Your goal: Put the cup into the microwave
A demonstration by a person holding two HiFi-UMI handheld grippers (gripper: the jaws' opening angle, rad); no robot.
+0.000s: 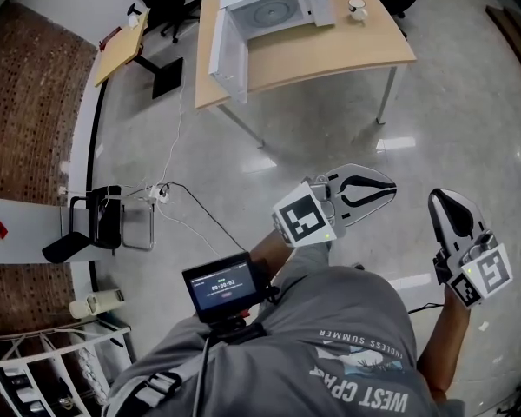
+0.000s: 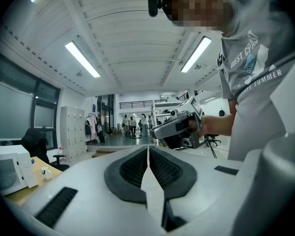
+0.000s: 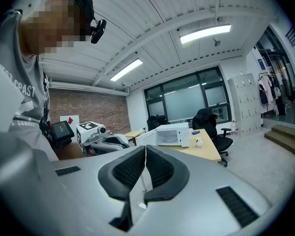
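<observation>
Well, this looked like the approach step. Head view: one microwave (image 1: pixel 273 7) stood with its door open on one table (image 1: pixel 347 59), and one cup (image 1: pixel 357 8) sat just right of the microwave, outside it. The two grippers, left gripper (image 1: pixel 387 184) and right gripper (image 1: pixel 443 201), were well short of the microwave. Left gripper view: jaws met, nothing between. Right gripper view: the same. The next move called for reaching the cup and parting one pair of jaws.

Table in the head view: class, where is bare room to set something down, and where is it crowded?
Bare: the table strip between the microwave and the near edge, and the end right of the cup. Crowded: between microwave and cup.
</observation>
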